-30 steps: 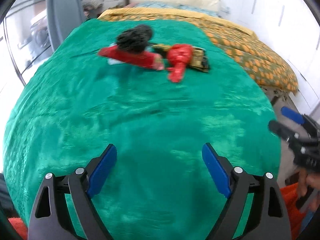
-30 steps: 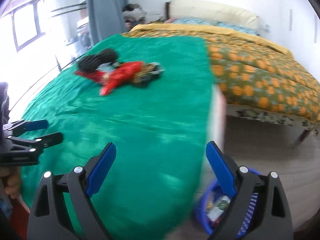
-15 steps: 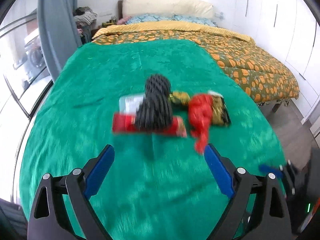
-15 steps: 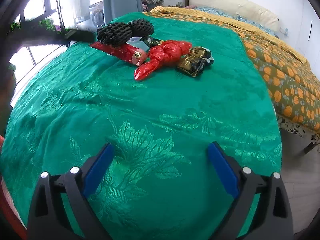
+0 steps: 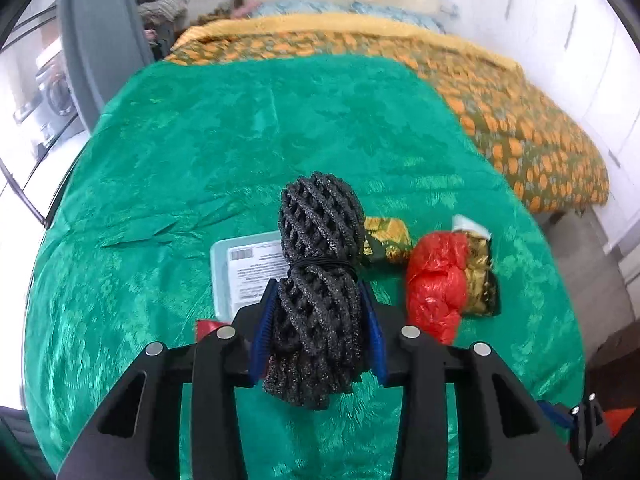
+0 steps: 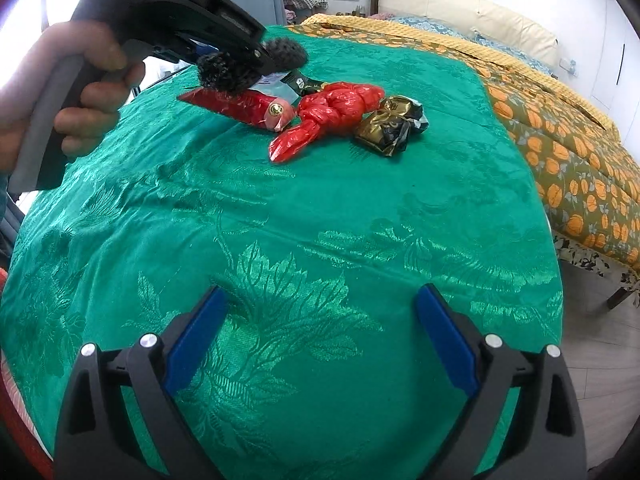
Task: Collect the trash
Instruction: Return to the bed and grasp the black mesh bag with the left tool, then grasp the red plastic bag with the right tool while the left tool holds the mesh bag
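The left tool [image 5: 316, 340] is clenched on a black foam-mesh bundle tied with a thin band [image 5: 318, 280], gripping below the tie so the soft roll cannot unfurl. It sits mid-bed on the green patterned bedspread [image 5: 200, 160], over a red foil wrapper [image 6: 236, 104] and a pale labelled packet [image 5: 240, 268]. Beside them lie a knotted red plastic bag [image 6: 332, 110] and a crumpled gold-black wrapper [image 6: 390, 124]. The right tool [image 6: 320, 332] hangs released near the bed's foot edge. No bin is visible.

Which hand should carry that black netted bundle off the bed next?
Left. The left gripper is already shut on the black mesh bundle, while the right gripper hangs open over bare green bedspread, well short of the trash.
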A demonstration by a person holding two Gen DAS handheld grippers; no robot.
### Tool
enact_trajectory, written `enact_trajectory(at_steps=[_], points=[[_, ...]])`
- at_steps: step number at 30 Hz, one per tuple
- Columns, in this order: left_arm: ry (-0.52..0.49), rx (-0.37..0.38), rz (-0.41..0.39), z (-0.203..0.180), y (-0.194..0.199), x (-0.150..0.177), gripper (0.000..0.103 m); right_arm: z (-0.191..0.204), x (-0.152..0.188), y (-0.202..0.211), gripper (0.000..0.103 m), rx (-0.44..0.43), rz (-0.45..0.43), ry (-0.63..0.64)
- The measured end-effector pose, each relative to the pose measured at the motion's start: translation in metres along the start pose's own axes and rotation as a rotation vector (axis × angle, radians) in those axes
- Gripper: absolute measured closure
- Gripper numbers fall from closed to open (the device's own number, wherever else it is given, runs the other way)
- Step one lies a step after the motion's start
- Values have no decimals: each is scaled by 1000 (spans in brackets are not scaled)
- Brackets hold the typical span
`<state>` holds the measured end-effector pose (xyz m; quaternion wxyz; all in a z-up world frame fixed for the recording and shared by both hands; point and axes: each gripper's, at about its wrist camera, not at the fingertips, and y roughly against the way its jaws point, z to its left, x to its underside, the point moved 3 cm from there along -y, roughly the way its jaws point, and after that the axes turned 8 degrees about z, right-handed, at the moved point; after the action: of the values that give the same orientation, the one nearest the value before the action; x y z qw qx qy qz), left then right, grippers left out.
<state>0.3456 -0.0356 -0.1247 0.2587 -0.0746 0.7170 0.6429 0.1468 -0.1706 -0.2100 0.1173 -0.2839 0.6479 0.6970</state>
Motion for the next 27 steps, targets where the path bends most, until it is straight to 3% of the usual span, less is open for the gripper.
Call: enact_trajectory(at_steps=[4, 8, 14, 16, 22, 27], points=[[56, -18, -75, 4, 40, 30, 65, 0, 0, 0, 11, -1, 0, -1], [119, -29, -93, 8, 74, 89, 64, 0, 0, 0, 11, -1, 0, -1], [183, -85, -47, 12, 63, 164, 63, 0, 1, 1, 11, 1, -1, -1], [201, -72, -18, 14, 51, 171, 61, 0, 1, 1, 11, 5, -3, -2], [166, -115, -35, 9, 34, 175, 49, -4, 2, 2, 10, -11, 4, -17], [156, -121, -26, 9, 31, 178, 31, -5, 1, 1, 10, -27, 19, -3]])
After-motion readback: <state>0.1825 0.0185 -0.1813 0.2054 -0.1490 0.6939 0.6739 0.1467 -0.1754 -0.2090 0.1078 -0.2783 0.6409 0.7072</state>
